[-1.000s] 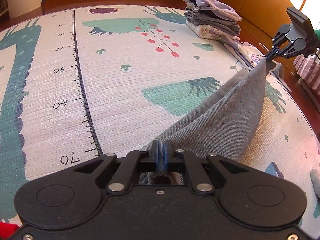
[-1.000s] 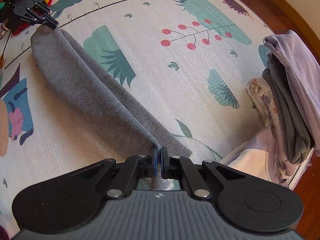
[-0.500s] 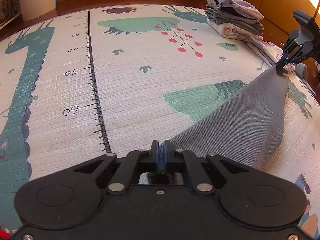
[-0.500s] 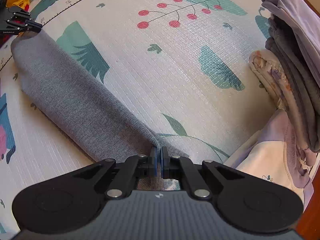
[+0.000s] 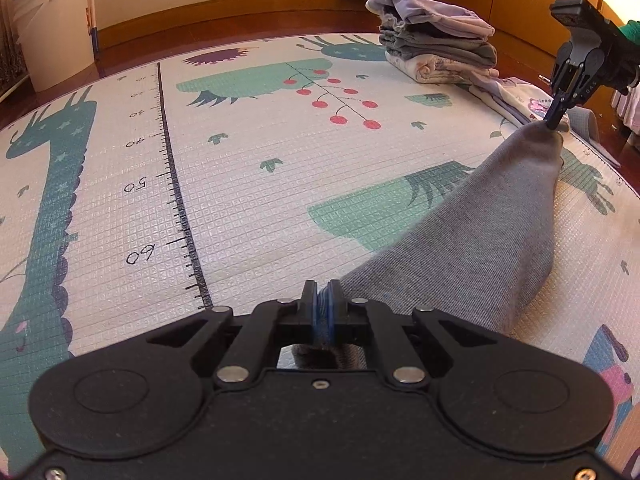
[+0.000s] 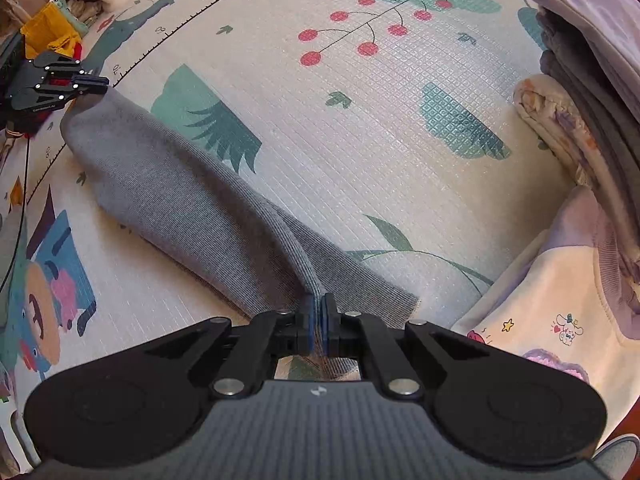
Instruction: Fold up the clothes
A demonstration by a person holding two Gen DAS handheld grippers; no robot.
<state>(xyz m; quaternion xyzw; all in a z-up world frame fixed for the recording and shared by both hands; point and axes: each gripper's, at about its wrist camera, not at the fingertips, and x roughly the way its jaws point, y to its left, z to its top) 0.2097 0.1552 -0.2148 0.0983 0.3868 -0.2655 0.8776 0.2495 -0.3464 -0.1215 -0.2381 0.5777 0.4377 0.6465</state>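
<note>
A grey knit garment stretches across the printed play mat between both grippers, its lower edge resting on the mat. My left gripper is shut on one end of it; it appears small at the far left in the right wrist view as the left gripper. My right gripper is shut on the other end, and in the left wrist view the right gripper pinches the cloth's raised corner at the far right.
A stack of folded clothes sits at the mat's edge. A cream and lilac printed garment lies beside it. A white bucket stands on the wooden floor. Yellow and red clothes lie behind the left gripper.
Both grippers have come down toward the mat with the grey garment, which now lies lower and flatter. The stack of folded clothes looms closer in the right wrist view.
</note>
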